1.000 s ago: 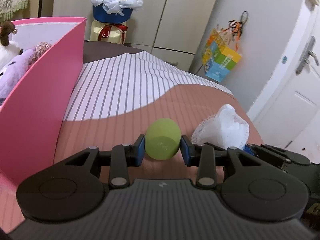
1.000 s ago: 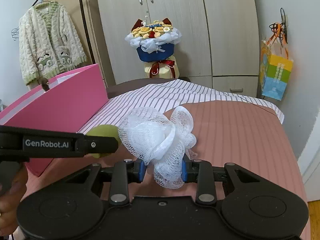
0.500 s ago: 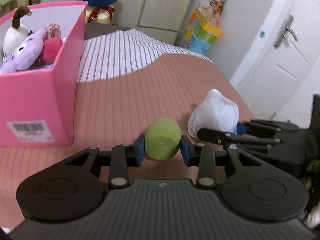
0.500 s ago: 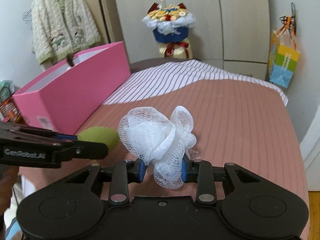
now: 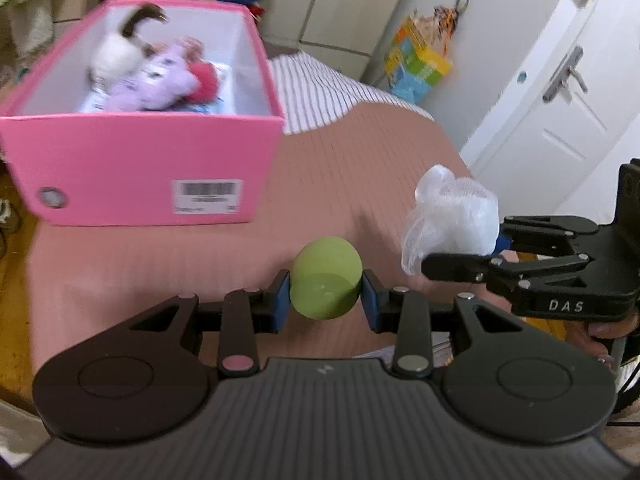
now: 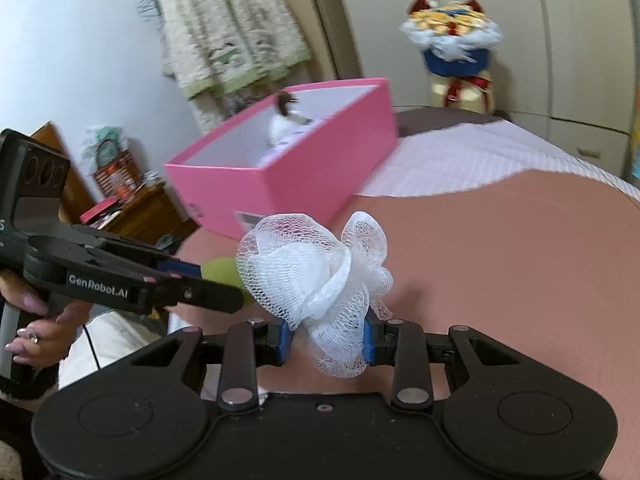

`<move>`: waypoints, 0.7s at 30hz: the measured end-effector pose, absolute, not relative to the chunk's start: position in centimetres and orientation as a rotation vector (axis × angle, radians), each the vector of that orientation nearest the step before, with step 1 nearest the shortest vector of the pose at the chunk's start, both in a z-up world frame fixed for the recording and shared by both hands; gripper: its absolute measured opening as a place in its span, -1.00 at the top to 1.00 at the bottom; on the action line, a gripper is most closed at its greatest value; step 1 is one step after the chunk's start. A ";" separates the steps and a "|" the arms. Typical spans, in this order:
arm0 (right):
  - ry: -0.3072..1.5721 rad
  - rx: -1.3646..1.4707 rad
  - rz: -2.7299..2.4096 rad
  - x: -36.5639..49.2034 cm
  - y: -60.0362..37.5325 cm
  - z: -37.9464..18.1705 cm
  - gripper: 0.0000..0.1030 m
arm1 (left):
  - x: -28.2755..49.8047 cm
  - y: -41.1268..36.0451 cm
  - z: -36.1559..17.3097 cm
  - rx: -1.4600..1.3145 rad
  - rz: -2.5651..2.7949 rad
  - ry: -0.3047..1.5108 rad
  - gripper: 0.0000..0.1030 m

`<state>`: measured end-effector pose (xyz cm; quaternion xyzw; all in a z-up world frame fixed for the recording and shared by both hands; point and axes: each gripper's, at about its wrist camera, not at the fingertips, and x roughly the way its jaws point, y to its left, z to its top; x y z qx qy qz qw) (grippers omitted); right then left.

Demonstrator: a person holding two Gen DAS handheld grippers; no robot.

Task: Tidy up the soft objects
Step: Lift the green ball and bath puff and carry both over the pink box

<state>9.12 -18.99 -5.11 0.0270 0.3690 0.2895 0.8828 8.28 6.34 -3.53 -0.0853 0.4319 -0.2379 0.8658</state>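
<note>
My left gripper [image 5: 325, 297] is shut on a green soft ball [image 5: 325, 276], held above the pink bedspread. My right gripper [image 6: 327, 340] is shut on a white mesh bath puff [image 6: 308, 268]. In the left wrist view the right gripper [image 5: 472, 256] shows at the right with the puff [image 5: 452, 216] in its jaws. In the right wrist view the left gripper [image 6: 208, 276] comes in from the left, the green ball [image 6: 222, 270] partly hidden behind the puff. A pink box [image 5: 132, 168] with plush toys [image 5: 156, 84] inside stands ahead and left of both grippers.
The bed [image 6: 520, 264] has a pink cover and a striped sheet [image 6: 472, 160] farther back. A flower bouquet [image 6: 452, 40] stands by the wardrobe. A colourful bag [image 5: 420, 60] hangs near a white door [image 5: 560, 92]. A wooden nightstand [image 6: 136, 208] sits left of the bed.
Both grippers have risen and swung left with their loads, so the pink box's open top and the toys inside now show. Both grips are unchanged.
</note>
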 end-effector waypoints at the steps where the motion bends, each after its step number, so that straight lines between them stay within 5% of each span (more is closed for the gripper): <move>1: 0.767 0.050 0.624 9.0 -18.4 -4.7 0.28 | 7.9 7.0 -3.0 -0.183 -0.495 0.895 0.31; 21: 0.619 0.047 0.776 13.9 -10.7 1.8 0.25 | 10.1 12.9 4.3 -0.113 -0.404 0.628 0.30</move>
